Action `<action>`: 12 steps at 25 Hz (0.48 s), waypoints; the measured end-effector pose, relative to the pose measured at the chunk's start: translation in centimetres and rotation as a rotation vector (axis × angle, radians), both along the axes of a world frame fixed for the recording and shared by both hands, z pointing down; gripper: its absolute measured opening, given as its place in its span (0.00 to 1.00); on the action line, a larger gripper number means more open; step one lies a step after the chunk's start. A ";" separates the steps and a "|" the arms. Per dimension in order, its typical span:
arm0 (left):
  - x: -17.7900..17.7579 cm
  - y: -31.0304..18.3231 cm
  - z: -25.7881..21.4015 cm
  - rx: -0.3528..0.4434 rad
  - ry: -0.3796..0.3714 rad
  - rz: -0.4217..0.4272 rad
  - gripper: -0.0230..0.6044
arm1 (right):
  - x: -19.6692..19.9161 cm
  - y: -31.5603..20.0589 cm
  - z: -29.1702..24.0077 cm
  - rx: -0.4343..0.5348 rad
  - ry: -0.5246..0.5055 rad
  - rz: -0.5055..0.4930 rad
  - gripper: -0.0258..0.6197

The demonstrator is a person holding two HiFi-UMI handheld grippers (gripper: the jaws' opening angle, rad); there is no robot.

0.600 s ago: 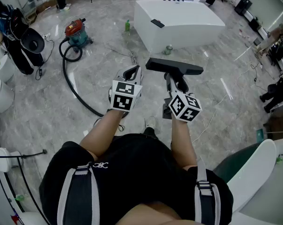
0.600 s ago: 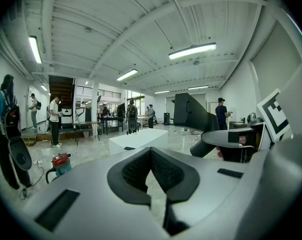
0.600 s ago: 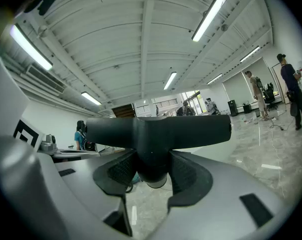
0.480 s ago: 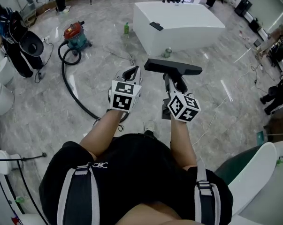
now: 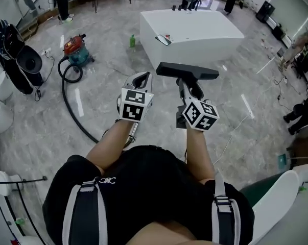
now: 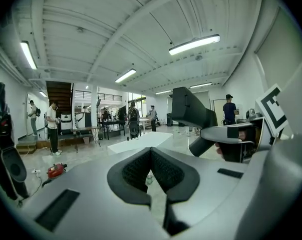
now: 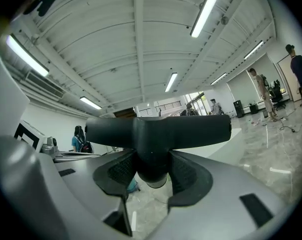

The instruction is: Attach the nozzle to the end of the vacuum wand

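Nozzle (image 7: pixel 156 130) gripped by its neck in the right gripper's (image 7: pixel 152 171) jaws, wide head crosswise beyond them, gripper held level, left gripper (image 6: pixel 151 154) just beside, jaws closed and empty, apparently tilted slightly downward.

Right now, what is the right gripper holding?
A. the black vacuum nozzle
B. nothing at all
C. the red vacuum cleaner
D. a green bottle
A: in the right gripper view, the right gripper has its jaws pressed on the round neck of the black nozzle, whose wide bar sits across just past the jaws.
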State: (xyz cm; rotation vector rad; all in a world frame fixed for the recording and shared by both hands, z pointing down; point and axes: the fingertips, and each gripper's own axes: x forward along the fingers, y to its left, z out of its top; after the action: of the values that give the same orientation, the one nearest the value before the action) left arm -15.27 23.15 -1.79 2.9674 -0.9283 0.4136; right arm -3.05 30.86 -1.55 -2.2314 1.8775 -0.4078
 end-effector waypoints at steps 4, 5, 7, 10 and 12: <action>3.9 -1.9 0.8 -0.018 0.003 -0.021 0.05 | 4.3 -1.8 0.5 0.001 0.002 -0.013 0.34; 4.9 -2.3 0.9 -0.023 0.004 -0.025 0.05 | 5.3 -2.2 0.7 -0.003 0.001 -0.015 0.34; 6.3 -3.0 1.4 -0.035 0.004 -0.030 0.05 | 7.0 -3.0 1.6 -0.017 -0.009 -0.018 0.34; 7.6 -4.0 2.8 -0.048 -0.013 -0.033 0.05 | 8.6 -4.4 3.1 -0.040 -0.057 -0.028 0.34; 8.1 -4.7 3.8 -0.067 -0.028 -0.042 0.05 | 9.2 -5.2 3.7 -0.054 -0.086 -0.046 0.34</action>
State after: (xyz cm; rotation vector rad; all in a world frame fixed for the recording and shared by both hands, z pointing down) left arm -7.21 18.41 2.05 2.8844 -0.9575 0.4770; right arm 6.13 25.63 2.19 -2.1708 1.8985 -0.5588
